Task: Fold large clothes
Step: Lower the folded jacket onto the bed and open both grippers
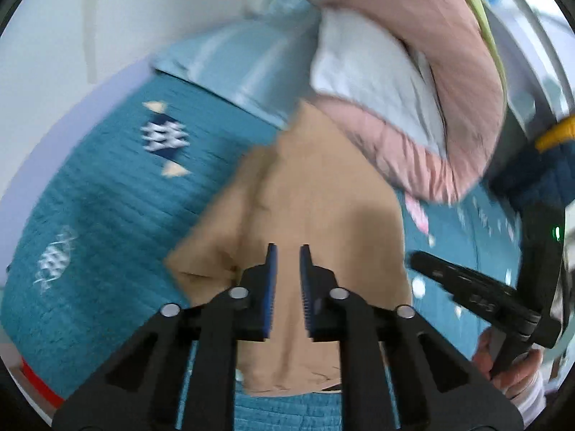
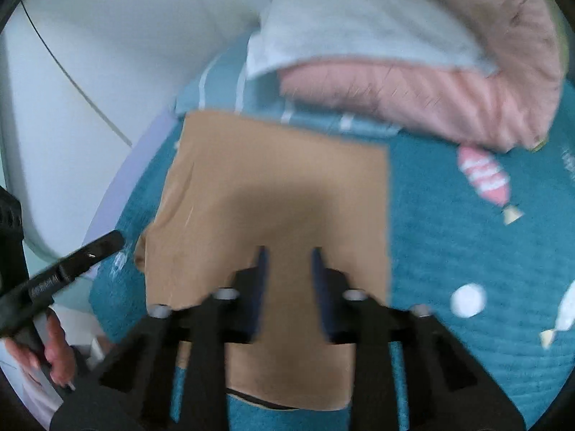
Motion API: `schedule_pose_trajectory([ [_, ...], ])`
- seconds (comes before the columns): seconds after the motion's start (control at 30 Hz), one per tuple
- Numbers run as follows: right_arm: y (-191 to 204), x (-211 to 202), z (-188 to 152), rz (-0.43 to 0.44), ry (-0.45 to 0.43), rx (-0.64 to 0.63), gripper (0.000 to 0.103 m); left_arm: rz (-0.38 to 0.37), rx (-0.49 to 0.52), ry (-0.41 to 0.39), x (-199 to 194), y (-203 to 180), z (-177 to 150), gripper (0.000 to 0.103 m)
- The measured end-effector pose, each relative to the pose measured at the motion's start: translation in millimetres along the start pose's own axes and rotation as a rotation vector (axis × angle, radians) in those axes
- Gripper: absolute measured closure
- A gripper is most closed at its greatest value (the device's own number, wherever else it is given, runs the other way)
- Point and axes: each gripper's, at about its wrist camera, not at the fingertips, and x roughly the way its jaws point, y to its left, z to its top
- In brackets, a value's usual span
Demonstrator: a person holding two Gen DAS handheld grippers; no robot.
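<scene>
A folded tan cloth garment [image 2: 273, 186] lies flat on the teal quilted bedspread [image 2: 467, 251], near its left edge, below a pink-and-white quilt [image 2: 413, 86]. Both grippers — left [image 1: 287, 251], right [image 2: 287, 255] — hover above it, jaws narrow, gripping nothing.

A teal quilted bedspread [image 2: 467, 251] with fish patterns is covering the bed, a pink-and-white duvet [image 2: 413, 89] is lying bunched near a pale wall [image 1: 107, 18].
</scene>
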Motion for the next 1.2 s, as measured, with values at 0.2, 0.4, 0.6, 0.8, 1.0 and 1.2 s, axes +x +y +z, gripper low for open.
schedule_pose_trajectory([
  [0.2,-9,43,-55,0.022,0.168,0.075,0.091,0.129,-0.027,0.143,72,16,-46,0.103],
  [0.4,-17,20,-91,0.097,0.159,0.056,0.092,0.188,0.267,0.11,35,-11,-60,0.101],
  [0.6,-21,-17,-19,0.043,-0.019,0.033,0.092,0.133,0.27,0.01,23,-33,1,0.101],
  [0.8,-28,0,49,-0.006,-0.069,0.031,0.091,0.094,0.185,-0.033,59,-39,68,0.101],
  [1.0,-49,72,71,-0.024,0.072,0.116,0.094,0.128,0.01,0.111,140,-4,90,0.102],
  [1.2,-44,67,64,-0.011,0.086,0.107,0.096,0.171,0.044,0.065,139,-8,82,0.101],
])
